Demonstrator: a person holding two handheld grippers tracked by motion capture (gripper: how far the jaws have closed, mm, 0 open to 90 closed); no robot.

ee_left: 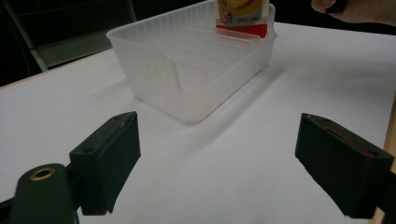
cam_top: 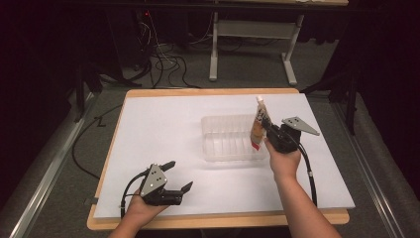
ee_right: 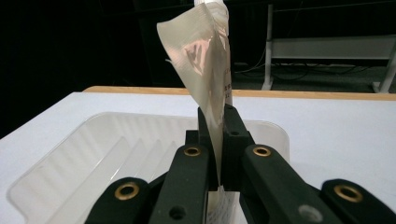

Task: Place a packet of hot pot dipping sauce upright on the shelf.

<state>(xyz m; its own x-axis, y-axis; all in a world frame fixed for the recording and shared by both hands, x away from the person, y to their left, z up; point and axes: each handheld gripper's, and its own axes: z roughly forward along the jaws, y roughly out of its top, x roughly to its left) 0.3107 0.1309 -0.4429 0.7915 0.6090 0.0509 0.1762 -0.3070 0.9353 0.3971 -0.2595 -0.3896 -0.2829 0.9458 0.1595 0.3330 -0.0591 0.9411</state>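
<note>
The right gripper (cam_top: 270, 130) pinches a food pouch (cam_top: 258, 124) tight and holds it up, its bottom end dipping just inside the clear bin (cam_top: 218, 144). The left gripper (cam_top: 177, 176) waits nearby, jaws wide, holding nothing. I think letting go is what's left.

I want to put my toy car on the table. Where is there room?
Plenty. The white table top is bare left of the clear bin, and behind it too. The front is free between the left gripper and the right arm. It's crowded at the bin's right end, where the right gripper holds a pouch.
</note>
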